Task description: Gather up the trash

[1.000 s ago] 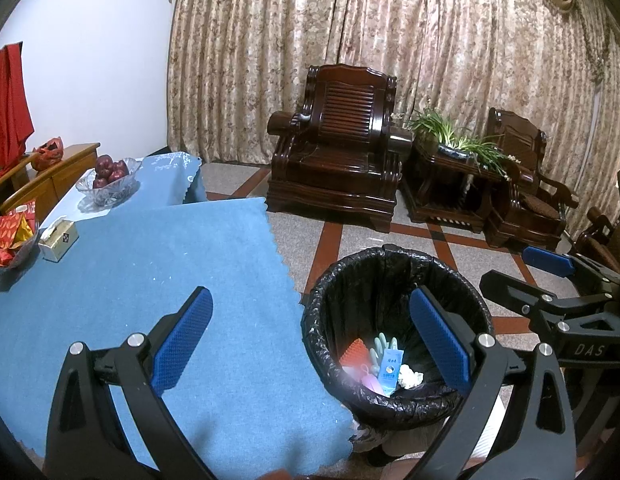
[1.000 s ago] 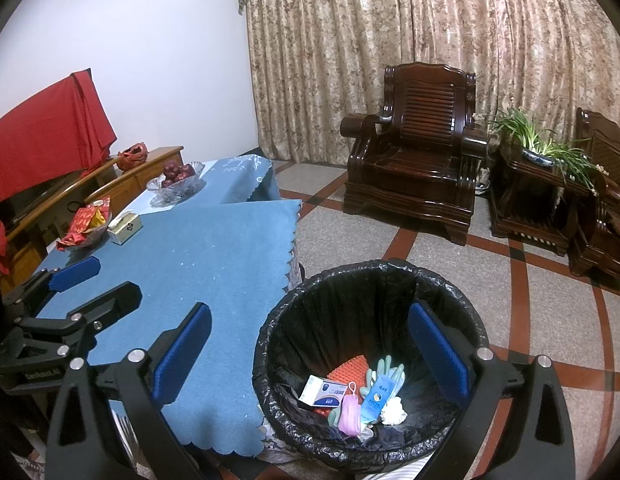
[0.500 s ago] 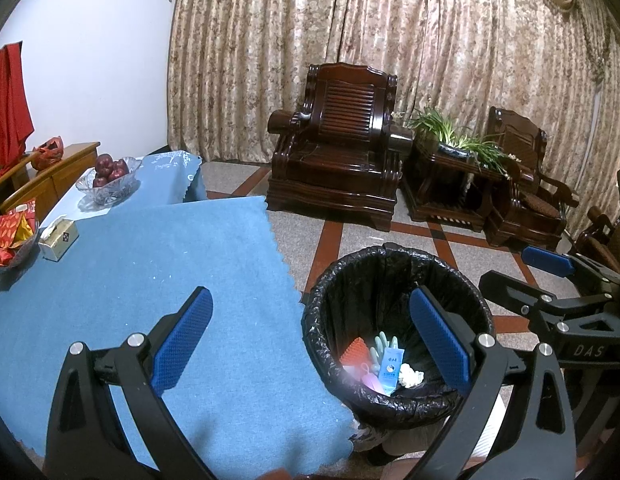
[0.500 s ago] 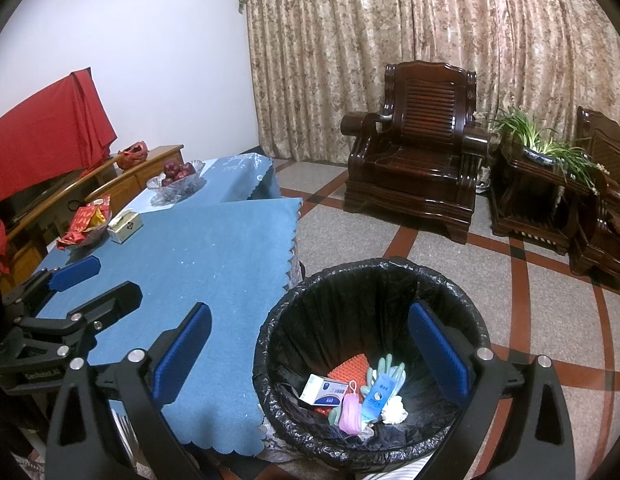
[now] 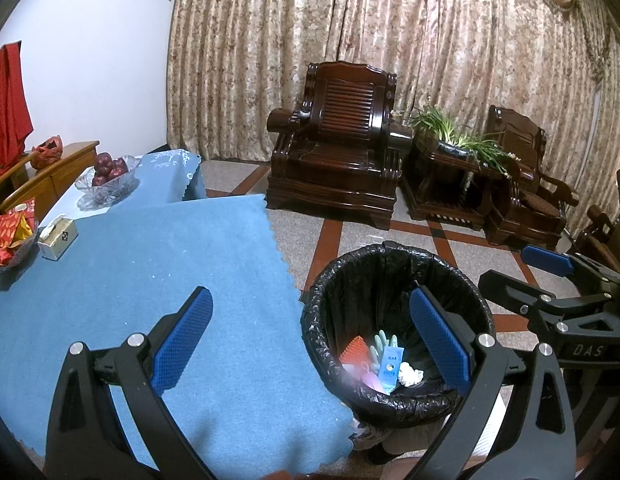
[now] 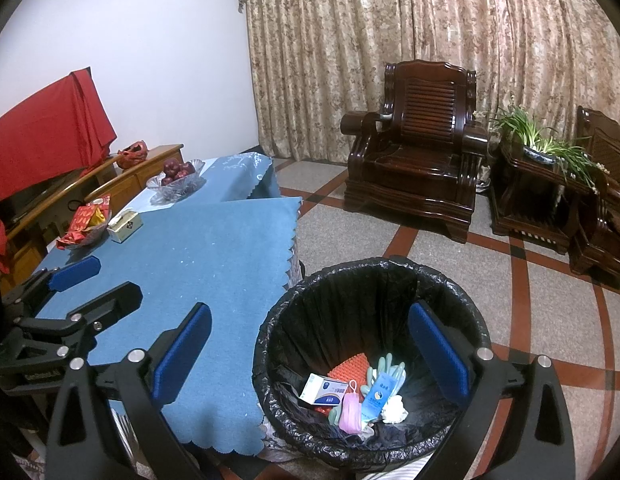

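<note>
Nothing is shifting since a second ago; left gripper (image 5: 310,336) and right gripper (image 6: 310,340) are both hovering with jaws spread wide and empty; trash (image 6: 355,390) is lying inside the black-lined bin (image 6: 373,276), which is standing beside the blue tablecloth's (image 6: 198,264) near corner.

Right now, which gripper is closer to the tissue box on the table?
Left. The left gripper hovers over the blue tablecloth, on the same side as the tissue box. The right gripper hangs further off, at the table's edge over the trash bin.
</note>
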A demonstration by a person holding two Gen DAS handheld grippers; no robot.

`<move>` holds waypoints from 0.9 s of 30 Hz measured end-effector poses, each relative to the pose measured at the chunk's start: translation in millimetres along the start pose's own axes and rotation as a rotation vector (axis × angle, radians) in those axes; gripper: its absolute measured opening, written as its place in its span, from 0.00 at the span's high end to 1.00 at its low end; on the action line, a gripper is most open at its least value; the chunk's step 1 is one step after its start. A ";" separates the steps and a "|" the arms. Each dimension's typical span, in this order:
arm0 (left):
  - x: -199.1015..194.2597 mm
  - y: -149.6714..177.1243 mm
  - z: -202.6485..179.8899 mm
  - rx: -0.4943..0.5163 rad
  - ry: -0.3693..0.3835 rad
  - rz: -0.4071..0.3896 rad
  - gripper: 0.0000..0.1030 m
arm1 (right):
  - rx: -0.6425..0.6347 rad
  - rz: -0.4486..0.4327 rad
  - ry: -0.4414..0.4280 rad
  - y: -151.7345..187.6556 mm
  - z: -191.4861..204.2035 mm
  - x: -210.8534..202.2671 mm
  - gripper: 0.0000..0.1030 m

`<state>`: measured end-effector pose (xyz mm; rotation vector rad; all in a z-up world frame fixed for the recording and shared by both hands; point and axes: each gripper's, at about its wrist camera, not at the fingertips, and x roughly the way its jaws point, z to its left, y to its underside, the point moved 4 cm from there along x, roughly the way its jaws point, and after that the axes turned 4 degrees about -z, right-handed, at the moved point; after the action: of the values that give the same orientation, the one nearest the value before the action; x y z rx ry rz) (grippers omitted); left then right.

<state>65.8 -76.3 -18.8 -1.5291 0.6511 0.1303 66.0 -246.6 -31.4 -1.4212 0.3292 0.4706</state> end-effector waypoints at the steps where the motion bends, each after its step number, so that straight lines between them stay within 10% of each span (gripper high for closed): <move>1: 0.1 -0.3 -0.2 0.000 0.000 0.000 0.07 | 0.000 0.000 0.000 0.4 0.6 0.0 0.06; 27: -7.5 3.0 6.0 -0.004 -0.001 0.009 0.07 | 0.000 0.004 0.000 1.0 3.0 0.4 0.06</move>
<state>60.1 -68.0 -18.5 -1.5300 0.6575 0.1397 65.7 -243.5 -32.0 -1.4208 0.3326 0.4741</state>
